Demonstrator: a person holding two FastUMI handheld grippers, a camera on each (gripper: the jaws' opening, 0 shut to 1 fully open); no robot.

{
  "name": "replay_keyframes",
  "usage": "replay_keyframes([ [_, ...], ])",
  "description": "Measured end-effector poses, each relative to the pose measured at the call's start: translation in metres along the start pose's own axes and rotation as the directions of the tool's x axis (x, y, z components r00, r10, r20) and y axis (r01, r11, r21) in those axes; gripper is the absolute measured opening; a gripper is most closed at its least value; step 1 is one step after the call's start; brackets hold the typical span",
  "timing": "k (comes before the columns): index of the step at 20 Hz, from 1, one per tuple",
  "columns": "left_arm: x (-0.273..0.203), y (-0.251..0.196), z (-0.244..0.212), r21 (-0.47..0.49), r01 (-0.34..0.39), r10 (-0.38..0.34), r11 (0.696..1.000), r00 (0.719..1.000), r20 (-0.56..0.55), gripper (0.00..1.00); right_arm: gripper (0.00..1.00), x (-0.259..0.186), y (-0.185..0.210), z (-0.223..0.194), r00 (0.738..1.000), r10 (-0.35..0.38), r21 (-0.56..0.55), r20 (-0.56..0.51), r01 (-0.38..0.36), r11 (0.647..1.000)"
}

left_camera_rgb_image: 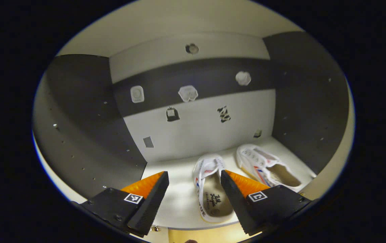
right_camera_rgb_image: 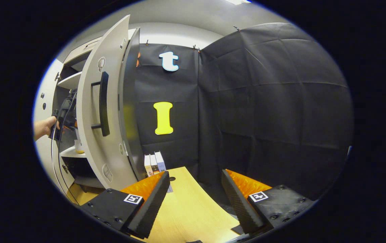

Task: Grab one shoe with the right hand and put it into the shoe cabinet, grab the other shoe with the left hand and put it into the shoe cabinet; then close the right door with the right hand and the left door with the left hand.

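Note:
In the left gripper view two white canvas shoes lie side by side on the cabinet shelf (left_camera_rgb_image: 176, 202), toes toward the back. My left gripper (left_camera_rgb_image: 194, 197) stands open just over the heel of the nearer shoe (left_camera_rgb_image: 210, 192), gripping nothing; the other shoe (left_camera_rgb_image: 267, 167) lies to its right. In the right gripper view my right gripper (right_camera_rgb_image: 196, 199) is open and empty above a wooden floor (right_camera_rgb_image: 186, 209). The cabinet's right door (right_camera_rgb_image: 103, 111) hangs open at the left, its dark bar handle (right_camera_rgb_image: 103, 103) facing me. Behind it a hand (right_camera_rgb_image: 44, 126) holds the other gripper inside the cabinet.
Inside the cabinet, dark side walls (left_camera_rgb_image: 88, 128) close in on both sides, and the back panel (left_camera_rgb_image: 199, 128) carries several small stickers. Three small boxes (right_camera_rgb_image: 154, 163) stand on the floor against the black cloth, right of the open door.

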State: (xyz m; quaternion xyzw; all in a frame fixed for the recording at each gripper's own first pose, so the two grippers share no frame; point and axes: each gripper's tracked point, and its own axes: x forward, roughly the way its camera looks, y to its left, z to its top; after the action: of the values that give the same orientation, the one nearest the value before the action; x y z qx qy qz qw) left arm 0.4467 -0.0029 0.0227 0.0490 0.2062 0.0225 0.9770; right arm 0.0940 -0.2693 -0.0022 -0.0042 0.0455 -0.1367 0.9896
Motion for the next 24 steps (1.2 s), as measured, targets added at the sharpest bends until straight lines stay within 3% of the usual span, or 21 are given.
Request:
replay_keyframes([
  [5,-0.119,-0.004,-0.005,-0.112,0.027,0.001,0.993,0.97,0.241,0.96,0.98,0.02,0.026,0.03,0.992,0.117,-0.032,0.046,-0.116,0.993],
  [8,-0.179,-0.002,-0.054,-0.109,-0.054,0.086,0.993,0.946,0.313,0.96,0.98,0.037,0.029,0.051,0.986,0.156,0.005,0.061,-0.157,0.988],
  [11,-0.233,-0.015,-0.105,-0.072,-0.115,0.132,0.991,0.943,0.305,1.0,0.98,0.05,0.034,0.067,0.98,0.187,0.036,0.074,-0.19,0.981],
  [12,-0.247,-0.022,-0.12,-0.065,-0.121,0.135,0.99,0.947,0.29,0.96,0.98,0.054,0.036,0.072,0.977,0.198,0.035,0.078,-0.201,0.979],
  [17,-0.297,-0.048,-0.176,-0.197,-0.078,0.121,0.977,0.969,0.215,0.96,0.98,0.063,0.053,0.099,0.964,0.239,0.028,0.113,-0.244,0.969],
  [24,-0.324,-0.049,-0.21,-0.22,-0.081,0.125,0.972,0.974,0.191,0.97,0.98,0.076,0.087,0.117,0.94,0.332,0.044,0.081,-0.336,0.941],
])
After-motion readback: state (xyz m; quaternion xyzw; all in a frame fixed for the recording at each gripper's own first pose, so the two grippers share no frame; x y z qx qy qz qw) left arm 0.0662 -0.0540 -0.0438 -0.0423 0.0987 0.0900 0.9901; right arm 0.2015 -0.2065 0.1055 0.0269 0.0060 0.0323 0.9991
